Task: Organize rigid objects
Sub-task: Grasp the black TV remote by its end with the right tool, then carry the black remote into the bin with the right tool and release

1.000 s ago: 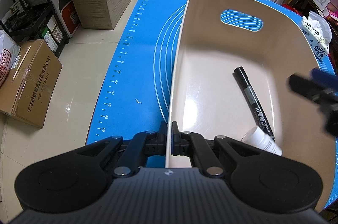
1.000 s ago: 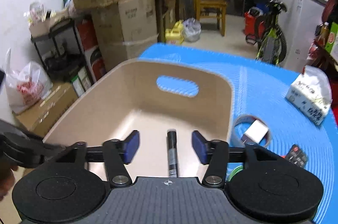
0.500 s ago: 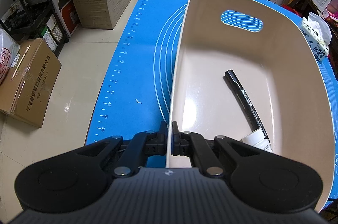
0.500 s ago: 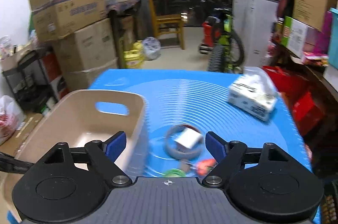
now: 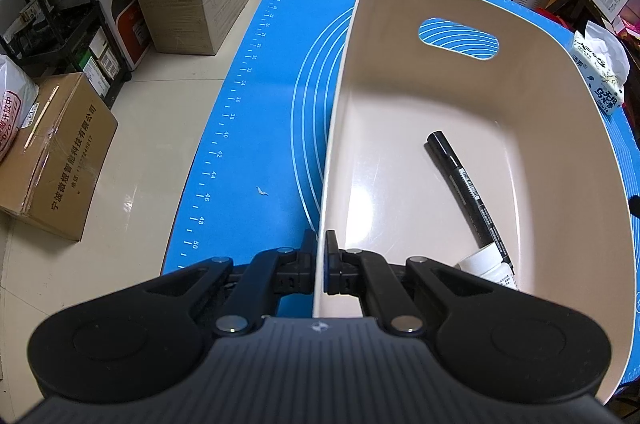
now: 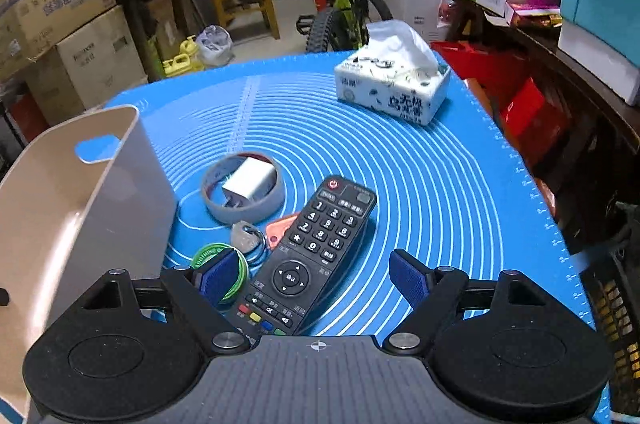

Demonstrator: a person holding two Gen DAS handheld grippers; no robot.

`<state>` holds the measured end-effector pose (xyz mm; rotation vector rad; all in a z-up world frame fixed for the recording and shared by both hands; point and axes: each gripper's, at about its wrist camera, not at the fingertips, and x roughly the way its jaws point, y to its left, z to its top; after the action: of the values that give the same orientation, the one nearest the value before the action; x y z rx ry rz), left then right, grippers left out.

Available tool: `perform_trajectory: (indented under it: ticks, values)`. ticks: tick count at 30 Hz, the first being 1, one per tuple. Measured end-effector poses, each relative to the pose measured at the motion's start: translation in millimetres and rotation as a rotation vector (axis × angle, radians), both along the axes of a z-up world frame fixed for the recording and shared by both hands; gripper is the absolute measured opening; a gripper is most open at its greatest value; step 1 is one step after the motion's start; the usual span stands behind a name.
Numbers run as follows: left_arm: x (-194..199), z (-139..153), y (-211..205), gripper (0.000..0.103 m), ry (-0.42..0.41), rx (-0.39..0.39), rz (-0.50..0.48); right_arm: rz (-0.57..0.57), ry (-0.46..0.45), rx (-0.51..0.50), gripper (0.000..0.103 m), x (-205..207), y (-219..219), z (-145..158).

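Left claw clamps the bin wall; 1 marker and a white bottle, perhaps capped, lie inside. Right claw, jaws just opened wide, hovers over the remote on the worktop.

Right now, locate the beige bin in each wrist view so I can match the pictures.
Left wrist view: the beige bin fills the centre and right, with the left tool shut on its near rim.
Right wrist view: only its end wall with the handle slot shows, at far left.
Shared landmark: the tissue pack on the blue mat.
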<state>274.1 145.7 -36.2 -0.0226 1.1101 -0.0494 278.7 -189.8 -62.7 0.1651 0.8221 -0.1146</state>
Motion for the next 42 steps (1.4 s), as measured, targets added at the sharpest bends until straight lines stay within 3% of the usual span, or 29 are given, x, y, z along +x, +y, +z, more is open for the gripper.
perform_trajectory:
  ticks: [18, 22, 25, 29, 42]
  values:
    - [0, 0, 0, 0.005, 0.000, -0.004, 0.000, -0.112, 0.064, -0.056, 0.084, 44, 20, -45]
    - [0, 0, 0, 0.005, 0.000, -0.004, 0.000, -0.143, 0.067, 0.011, 0.079, 40, 16, -52]
    - [0, 0, 0, 0.005, 0.000, -0.003, 0.000, -0.154, 0.052, 0.042, 0.064, 38, 18, -53]
    - [0, 0, 0, 0.005, 0.000, -0.004, 0.000, -0.160, 0.036, 0.071, 0.059, 34, 18, -53]
    - [0, 0, 0, 0.005, 0.001, -0.004, 0.000, -0.130, -0.001, -0.012, 0.053, 21, 17, -47]
